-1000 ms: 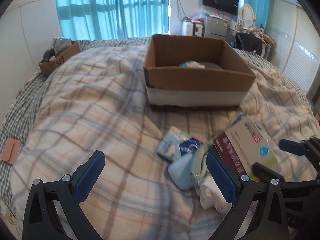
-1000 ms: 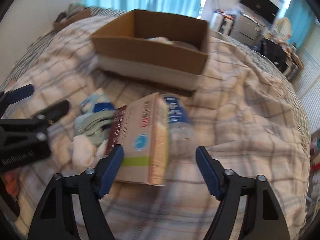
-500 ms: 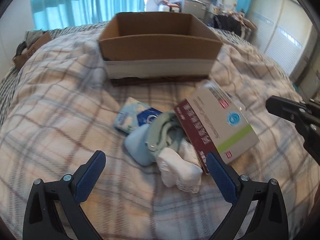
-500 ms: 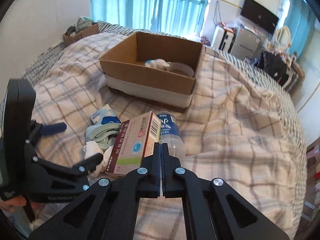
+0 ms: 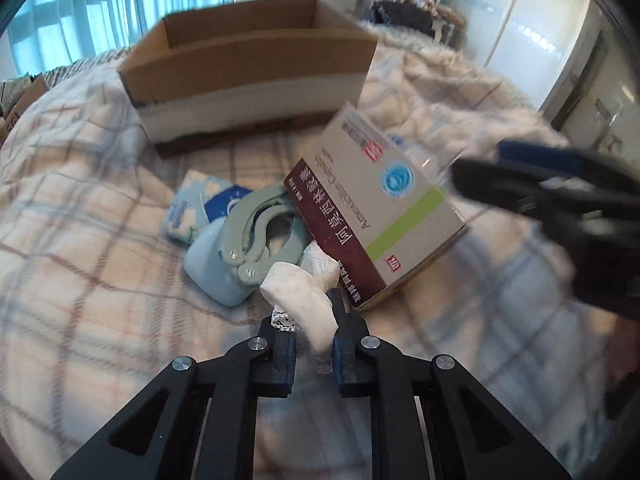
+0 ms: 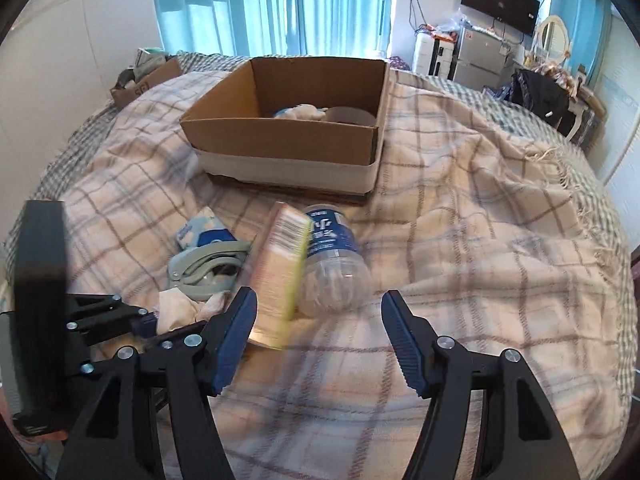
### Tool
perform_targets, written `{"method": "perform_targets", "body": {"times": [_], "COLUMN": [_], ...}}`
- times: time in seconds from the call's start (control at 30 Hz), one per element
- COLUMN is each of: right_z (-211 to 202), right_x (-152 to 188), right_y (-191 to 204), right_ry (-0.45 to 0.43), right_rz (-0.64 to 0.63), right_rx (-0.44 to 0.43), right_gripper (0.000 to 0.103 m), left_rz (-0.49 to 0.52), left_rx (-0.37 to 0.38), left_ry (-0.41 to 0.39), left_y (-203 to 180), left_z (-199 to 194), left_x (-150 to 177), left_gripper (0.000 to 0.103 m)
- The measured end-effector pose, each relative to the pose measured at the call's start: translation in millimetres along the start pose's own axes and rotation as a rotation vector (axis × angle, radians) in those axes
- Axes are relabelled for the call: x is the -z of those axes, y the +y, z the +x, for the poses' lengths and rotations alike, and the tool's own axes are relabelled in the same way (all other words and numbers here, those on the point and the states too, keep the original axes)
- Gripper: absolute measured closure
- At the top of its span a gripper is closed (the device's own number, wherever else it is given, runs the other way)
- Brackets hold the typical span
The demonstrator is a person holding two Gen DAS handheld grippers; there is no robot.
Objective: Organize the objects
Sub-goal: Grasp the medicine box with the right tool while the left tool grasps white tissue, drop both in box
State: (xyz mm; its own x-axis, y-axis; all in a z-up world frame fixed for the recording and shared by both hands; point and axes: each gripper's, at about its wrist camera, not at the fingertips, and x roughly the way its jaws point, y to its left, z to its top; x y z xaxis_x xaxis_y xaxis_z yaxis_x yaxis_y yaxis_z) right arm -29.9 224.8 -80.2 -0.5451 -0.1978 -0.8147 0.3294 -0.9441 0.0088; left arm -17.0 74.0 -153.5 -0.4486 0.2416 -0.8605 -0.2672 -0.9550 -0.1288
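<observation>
A pile of objects lies on the plaid blanket in front of an open cardboard box (image 5: 248, 60) (image 6: 288, 136). My left gripper (image 5: 314, 336) is shut on a white lace-edged cloth (image 5: 300, 300) at the pile's near edge; the cloth also shows in the right wrist view (image 6: 176, 308). Beside it lie a grey-green clip (image 5: 260, 236) (image 6: 204, 268), a pale blue item (image 5: 212, 268), a blue tissue pack (image 5: 196, 204) (image 6: 200, 232), a medicine box (image 5: 376, 208) (image 6: 280, 272) and a plastic bottle (image 6: 332, 264). My right gripper (image 6: 320, 336) is open, just short of the medicine box and bottle.
The cardboard box holds a cloth (image 6: 300, 112) and a round item (image 6: 348, 116). A smaller box (image 6: 148, 76) of odds sits at the bed's far left corner. Furniture and a TV (image 6: 500, 0) stand beyond the bed. The right gripper (image 5: 560, 200) shows blurred in the left wrist view.
My left gripper moved forward to the pile and shut on the white cloth. My right gripper, shut half a second ago, has opened and moved in toward the medicine box and bottle.
</observation>
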Motion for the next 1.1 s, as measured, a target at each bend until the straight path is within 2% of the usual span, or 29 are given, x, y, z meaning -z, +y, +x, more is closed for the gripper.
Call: {"method": "perform_targets", "body": {"times": [0.07,0.13,0.3,0.37,0.43,0.7,0.9,0.97,1.1], "right_z": [2,9,45,51,50,9,-40,-52,-66], "right_x": [0,-1,0,2,2,-7,-25,-37,-70], "right_y": [3,9,14,16,22,38,42,43,40], "right_ry": [0.003,0.023,0.132,0.147,0.141,-0.018,-0.16,-0.182,-0.241], "right_rz": [-0.001,-0.007,0.04,0.037,0.015,-0.062,-0.1,-0.132,-0.157], "right_rx": [-0.011,-0.026,-0.077,-0.069,-0.062,-0.001,0.015,0.029,0.076], "right_gripper": [0.039,0.038,0.038,0.039,0.053,0.073,0.074,0.074,0.074], "left_rz": [-0.012,-0.019,-0.047,-0.05,-0.058,-0.08,-0.111,-0.083,-0.05], "left_rx": [0.016,-0.001,-0.029,-0.05,-0.057,-0.055,-0.017,0.032,0.07], "left_ry": [-0.027,-0.049,-0.099,-0.116,-0.124,-0.184,-0.248,-0.246,-0.234], "left_y": [7,14,34,39,44,52,52,45,39], "left_z": [-16,-28,-46,-50,-53,-72,-91,-91,-90], "left_x": [2,2,-6,-7,-6,-12,-34,-51,-90], "left_gripper": [0.09,0.09,0.09,0.09,0.09,0.09,0.089,0.089,0.09]}}
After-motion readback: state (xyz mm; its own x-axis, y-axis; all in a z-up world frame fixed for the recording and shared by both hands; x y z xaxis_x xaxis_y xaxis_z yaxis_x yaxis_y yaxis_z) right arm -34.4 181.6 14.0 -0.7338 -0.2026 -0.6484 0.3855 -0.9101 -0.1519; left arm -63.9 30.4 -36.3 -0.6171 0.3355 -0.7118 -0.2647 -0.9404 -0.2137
